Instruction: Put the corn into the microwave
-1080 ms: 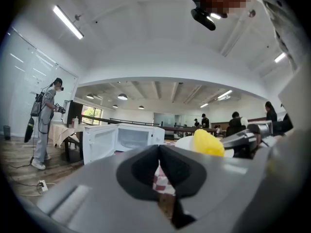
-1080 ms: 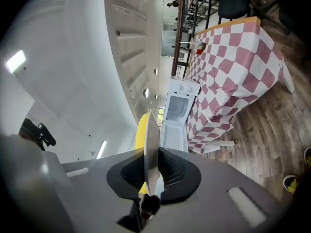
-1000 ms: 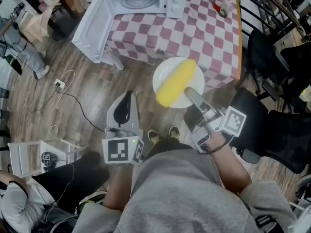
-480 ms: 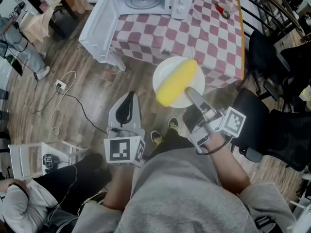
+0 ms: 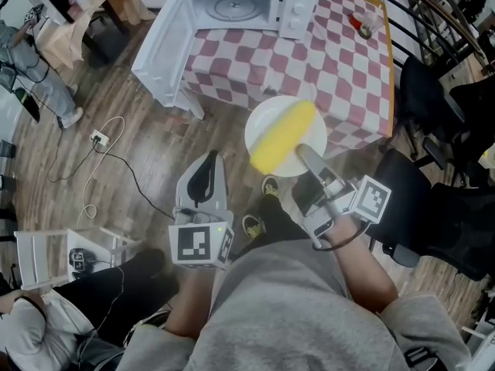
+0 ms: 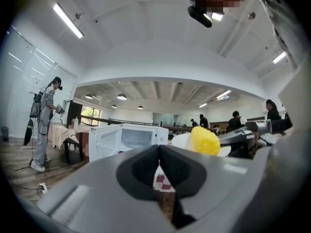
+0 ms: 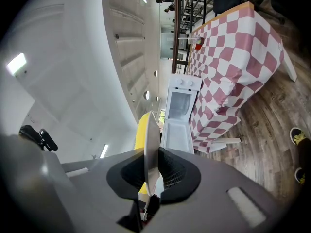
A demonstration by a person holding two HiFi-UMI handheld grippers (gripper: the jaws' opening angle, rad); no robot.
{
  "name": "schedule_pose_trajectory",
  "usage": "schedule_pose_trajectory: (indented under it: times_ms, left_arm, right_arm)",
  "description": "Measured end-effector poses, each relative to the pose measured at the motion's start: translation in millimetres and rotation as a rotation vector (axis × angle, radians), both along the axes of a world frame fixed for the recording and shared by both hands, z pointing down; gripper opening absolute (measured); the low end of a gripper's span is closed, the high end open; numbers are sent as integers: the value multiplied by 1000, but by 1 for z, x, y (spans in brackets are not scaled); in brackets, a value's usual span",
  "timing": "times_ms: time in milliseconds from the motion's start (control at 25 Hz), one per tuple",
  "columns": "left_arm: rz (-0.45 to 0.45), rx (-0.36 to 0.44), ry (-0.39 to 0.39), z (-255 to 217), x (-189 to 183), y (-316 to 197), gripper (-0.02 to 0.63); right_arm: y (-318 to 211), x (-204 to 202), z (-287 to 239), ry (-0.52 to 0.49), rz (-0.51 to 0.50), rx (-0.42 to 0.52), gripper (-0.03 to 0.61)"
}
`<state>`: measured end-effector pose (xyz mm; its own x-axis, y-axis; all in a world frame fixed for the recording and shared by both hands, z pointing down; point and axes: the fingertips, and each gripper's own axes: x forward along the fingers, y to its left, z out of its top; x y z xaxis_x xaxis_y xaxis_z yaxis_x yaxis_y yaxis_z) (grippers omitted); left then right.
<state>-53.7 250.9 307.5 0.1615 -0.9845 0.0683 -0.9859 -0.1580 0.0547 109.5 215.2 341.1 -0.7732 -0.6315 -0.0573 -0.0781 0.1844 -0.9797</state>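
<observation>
Corn (image 5: 283, 136) lies lengthwise on a white plate (image 5: 261, 124), held out in the air over the wooden floor, just near of the checked table (image 5: 348, 68). The right gripper (image 5: 303, 151) has its jaws nearly closed, pinching the plate's near rim edge-on between the pads. The left gripper (image 5: 207, 167) hangs to the left of the plate with its jaws together and nothing between them. The microwave (image 5: 251, 2) stands at the table's far left corner, its door (image 5: 158, 45) swung wide open to the left and its cavity empty.

By my reading this is the carrying step: corn picked up, not yet delivered. The next move calls for taking the plate far and left to the open cavity, keeping it level so that the corn does not roll off, then sliding it in clear of the door.
</observation>
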Motion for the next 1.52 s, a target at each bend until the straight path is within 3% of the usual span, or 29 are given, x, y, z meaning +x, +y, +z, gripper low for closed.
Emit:
schedule_pose_trajectory:
  times_ms: [1520]
  left_arm:
    - [2, -51, -54, 9, -3, -195, 9]
  right_arm:
    - [-189, -14, 20, -18, -43, -34, 35]
